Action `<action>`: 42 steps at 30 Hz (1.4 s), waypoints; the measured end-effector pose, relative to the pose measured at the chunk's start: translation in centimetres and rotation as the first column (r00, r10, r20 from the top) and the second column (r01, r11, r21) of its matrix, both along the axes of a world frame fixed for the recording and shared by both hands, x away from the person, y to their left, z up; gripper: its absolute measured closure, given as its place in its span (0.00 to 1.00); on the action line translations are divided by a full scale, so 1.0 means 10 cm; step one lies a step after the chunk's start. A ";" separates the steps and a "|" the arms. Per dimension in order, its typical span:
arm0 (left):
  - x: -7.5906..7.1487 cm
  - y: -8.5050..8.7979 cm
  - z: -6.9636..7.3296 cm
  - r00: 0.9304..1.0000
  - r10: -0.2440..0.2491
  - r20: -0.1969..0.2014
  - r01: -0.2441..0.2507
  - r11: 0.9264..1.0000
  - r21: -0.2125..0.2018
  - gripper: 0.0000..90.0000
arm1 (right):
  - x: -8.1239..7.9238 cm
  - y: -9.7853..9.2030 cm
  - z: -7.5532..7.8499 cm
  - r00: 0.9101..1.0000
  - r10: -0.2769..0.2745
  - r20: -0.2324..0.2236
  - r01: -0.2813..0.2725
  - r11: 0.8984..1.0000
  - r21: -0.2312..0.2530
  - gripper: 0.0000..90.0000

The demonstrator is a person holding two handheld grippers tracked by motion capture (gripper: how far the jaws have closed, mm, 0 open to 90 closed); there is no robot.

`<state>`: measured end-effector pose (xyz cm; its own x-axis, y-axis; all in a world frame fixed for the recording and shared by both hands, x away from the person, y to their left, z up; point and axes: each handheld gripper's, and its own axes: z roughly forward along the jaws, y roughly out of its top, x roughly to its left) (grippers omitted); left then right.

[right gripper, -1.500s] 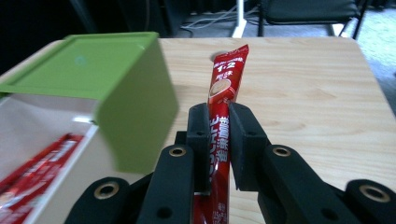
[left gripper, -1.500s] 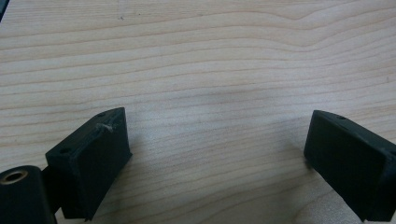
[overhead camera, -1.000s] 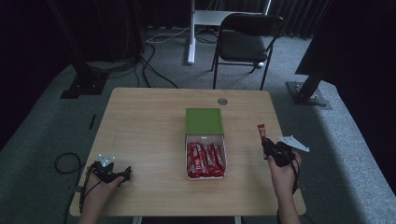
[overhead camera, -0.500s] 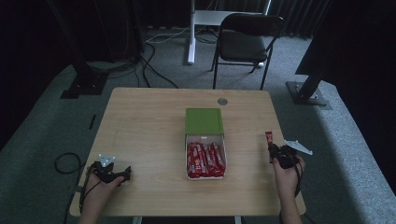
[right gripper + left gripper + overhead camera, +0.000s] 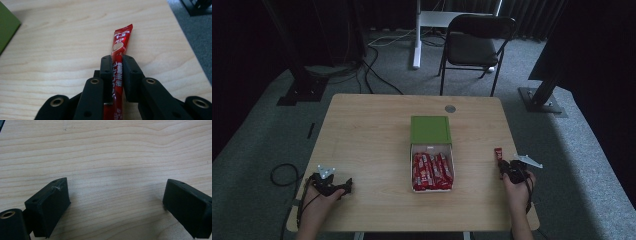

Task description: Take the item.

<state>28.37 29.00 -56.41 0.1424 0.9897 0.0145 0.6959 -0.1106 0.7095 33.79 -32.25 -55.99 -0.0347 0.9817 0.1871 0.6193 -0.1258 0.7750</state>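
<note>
My right gripper (image 5: 117, 65) pinches a red coffee sachet (image 5: 120, 47) mid-length, low over the worktop (image 5: 372, 135), right of the open box (image 5: 432, 170). Light, limp, slick foil, I judge; grip its flat middle. Left gripper (image 5: 115, 202) rests left of the box, jaws spread.

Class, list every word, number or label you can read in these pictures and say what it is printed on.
"1:2" – near the top of the red sachet clamped in the right gripper.
Other print on that sachet, including the characters beside the jaws: too blurred to read.
Red sachets in the open box: print too small to read.
Green lid: no text visible.
</note>
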 end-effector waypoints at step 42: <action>0.00 0.00 0.00 1.000 0.000 0.000 0.000 1.000 -0.001 0.08 | -0.05 0.10 0.17 0.994 0.076 0.073 -0.076 0.997 -0.001 0.55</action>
